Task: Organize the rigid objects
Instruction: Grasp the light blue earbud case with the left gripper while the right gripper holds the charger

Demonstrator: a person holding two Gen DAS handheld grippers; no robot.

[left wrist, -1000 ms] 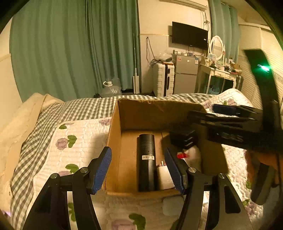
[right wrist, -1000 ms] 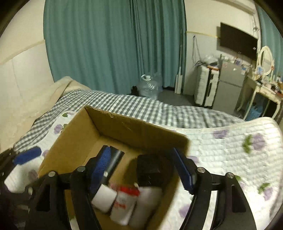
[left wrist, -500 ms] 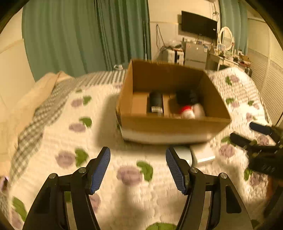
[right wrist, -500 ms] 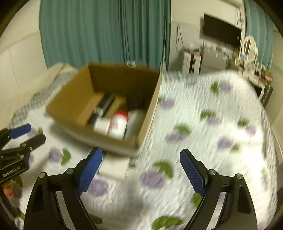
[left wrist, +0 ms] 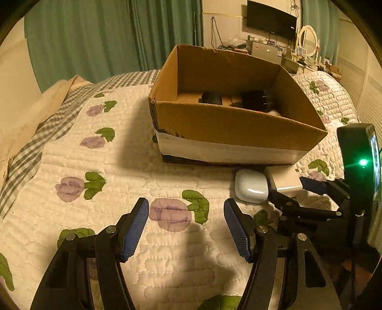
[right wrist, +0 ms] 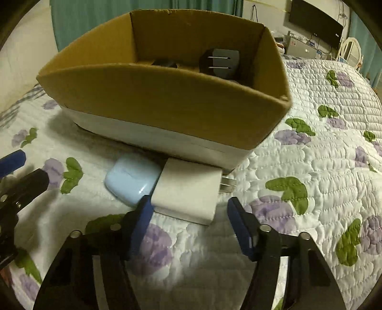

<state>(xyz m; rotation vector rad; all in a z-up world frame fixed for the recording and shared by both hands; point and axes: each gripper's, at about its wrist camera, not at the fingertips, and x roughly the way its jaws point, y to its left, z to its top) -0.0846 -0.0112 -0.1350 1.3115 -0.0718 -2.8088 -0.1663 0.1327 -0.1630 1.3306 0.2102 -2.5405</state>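
Note:
A cardboard box (left wrist: 238,124) sits on the quilted bed and holds dark objects; in the right wrist view the box (right wrist: 167,100) shows a black plug adapter (right wrist: 220,63) inside. In front of it lie a white earbud case (left wrist: 250,186) and a white charger (left wrist: 284,178). In the right wrist view the charger (right wrist: 188,190) lies just ahead of my open right gripper (right wrist: 191,214), its near end between the fingertips, with the pale blue-white case (right wrist: 131,178) to its left. My left gripper (left wrist: 186,219) is open and empty over the quilt, left of the case.
The floral quilt (left wrist: 95,167) covers the bed. Green curtains (left wrist: 95,35), a wall TV (left wrist: 272,16) and a dresser with a mirror (left wrist: 308,40) stand behind the bed. The right gripper's body (left wrist: 334,202) is close at the left gripper's right.
Both grippers have pulled back out of the box and dropped low over the quilt. The right gripper has closed in on the white charger.

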